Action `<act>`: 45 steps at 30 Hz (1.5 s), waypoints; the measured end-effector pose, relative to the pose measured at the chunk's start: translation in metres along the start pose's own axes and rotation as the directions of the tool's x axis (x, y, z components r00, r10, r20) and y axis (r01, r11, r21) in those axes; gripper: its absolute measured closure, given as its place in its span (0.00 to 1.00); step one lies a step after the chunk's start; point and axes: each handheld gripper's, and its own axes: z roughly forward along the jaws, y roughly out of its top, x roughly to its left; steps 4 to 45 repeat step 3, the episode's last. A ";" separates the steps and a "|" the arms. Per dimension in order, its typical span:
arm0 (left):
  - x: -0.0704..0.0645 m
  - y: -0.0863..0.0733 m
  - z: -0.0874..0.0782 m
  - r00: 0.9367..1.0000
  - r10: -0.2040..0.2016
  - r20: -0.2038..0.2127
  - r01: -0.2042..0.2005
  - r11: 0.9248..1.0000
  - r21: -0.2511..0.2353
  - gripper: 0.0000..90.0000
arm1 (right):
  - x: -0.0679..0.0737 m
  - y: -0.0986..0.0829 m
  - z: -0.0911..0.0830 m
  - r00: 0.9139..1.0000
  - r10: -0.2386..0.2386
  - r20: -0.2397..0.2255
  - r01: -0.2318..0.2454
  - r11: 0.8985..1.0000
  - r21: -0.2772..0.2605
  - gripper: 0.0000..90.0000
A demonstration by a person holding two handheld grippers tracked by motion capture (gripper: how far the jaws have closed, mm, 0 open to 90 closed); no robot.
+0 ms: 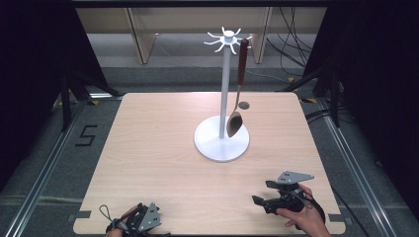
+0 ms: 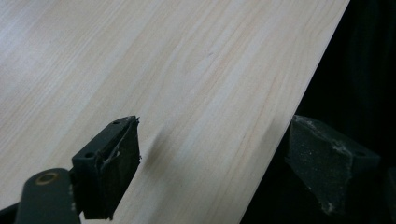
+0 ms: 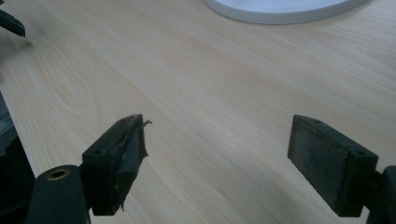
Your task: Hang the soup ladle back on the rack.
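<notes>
Both the left gripper [image 1: 136, 219] and right gripper [image 1: 269, 193] rest wide open and empty near the table's [image 1: 158, 148] front edge, well apart from the spoon [image 1: 238, 89] hanging on the white stand [image 1: 225, 98]; approach should be slow and square.

The left gripper [image 1: 136, 219] sits at the bottom left of the high view, jaws spread wide. The right gripper [image 1: 262, 193], held by a hand [image 1: 305, 217] at lower right, is also spread, empty.
</notes>
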 end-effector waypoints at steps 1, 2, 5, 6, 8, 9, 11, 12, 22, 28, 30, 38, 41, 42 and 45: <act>0.000 0.000 0.000 1.000 -0.001 0.000 0.001 1.000 0.000 0.18 | 0.000 0.000 0.000 1.000 0.007 -0.009 -0.007 1.000 0.002 0.22; 0.000 0.000 0.000 1.000 -0.004 -0.002 0.004 1.000 0.001 0.18 | 0.000 0.000 0.000 1.000 0.004 -0.022 -0.004 1.000 0.008 0.22; 0.000 0.000 0.000 1.000 -0.002 -0.001 0.002 1.000 0.001 0.18 | 0.000 0.000 0.000 1.000 0.004 -0.020 -0.004 1.000 0.003 0.23; 0.000 0.000 0.000 1.000 -0.002 -0.001 0.002 1.000 0.001 0.18 | 0.000 0.000 0.000 1.000 0.004 -0.020 -0.004 1.000 0.003 0.23; 0.000 0.000 0.000 1.000 -0.002 -0.001 0.002 1.000 0.001 0.18 | 0.000 0.000 0.000 1.000 0.004 -0.020 -0.004 1.000 0.003 0.23; 0.000 0.000 0.000 1.000 -0.002 -0.001 0.002 1.000 0.001 0.18 | 0.000 0.000 0.000 1.000 0.004 -0.020 -0.004 1.000 0.003 0.23; 0.000 0.000 0.000 1.000 -0.002 -0.001 0.002 1.000 0.001 0.18 | 0.000 0.000 0.000 1.000 0.004 -0.020 -0.004 1.000 0.003 0.23; 0.000 0.000 0.000 1.000 -0.002 -0.001 0.002 1.000 0.001 0.18 | 0.000 0.000 0.000 1.000 0.004 -0.020 -0.004 1.000 0.003 0.23; 0.000 0.000 0.000 1.000 -0.002 -0.001 0.002 1.000 0.001 0.18 | 0.000 0.000 0.000 1.000 0.004 -0.020 -0.004 1.000 0.003 0.23; 0.000 0.000 0.000 1.000 -0.002 -0.001 0.002 1.000 0.001 0.18 | 0.000 0.000 0.000 1.000 0.004 -0.020 -0.004 1.000 0.003 0.23; 0.000 0.000 0.000 1.000 -0.002 -0.001 0.002 1.000 0.001 0.18 | 0.000 0.000 0.000 1.000 0.004 -0.020 -0.004 1.000 0.003 0.23; 0.000 0.000 0.000 1.000 -0.002 -0.001 0.002 1.000 0.001 0.18 | 0.000 0.000 0.000 1.000 0.004 -0.020 -0.004 1.000 0.003 0.23; 0.000 0.000 0.000 1.000 -0.002 -0.001 0.002 1.000 0.001 0.18 | 0.000 0.000 0.000 1.000 0.004 -0.020 -0.004 1.000 0.003 0.23; 0.000 0.000 0.000 1.000 -0.002 -0.001 0.002 1.000 0.001 0.18 | 0.000 0.000 0.000 1.000 0.004 -0.020 -0.004 1.000 0.003 0.23; 0.000 0.000 0.000 1.000 -0.002 -0.001 0.002 1.000 0.001 0.18 | 0.000 0.000 0.000 1.000 0.004 -0.020 -0.004 1.000 0.003 0.23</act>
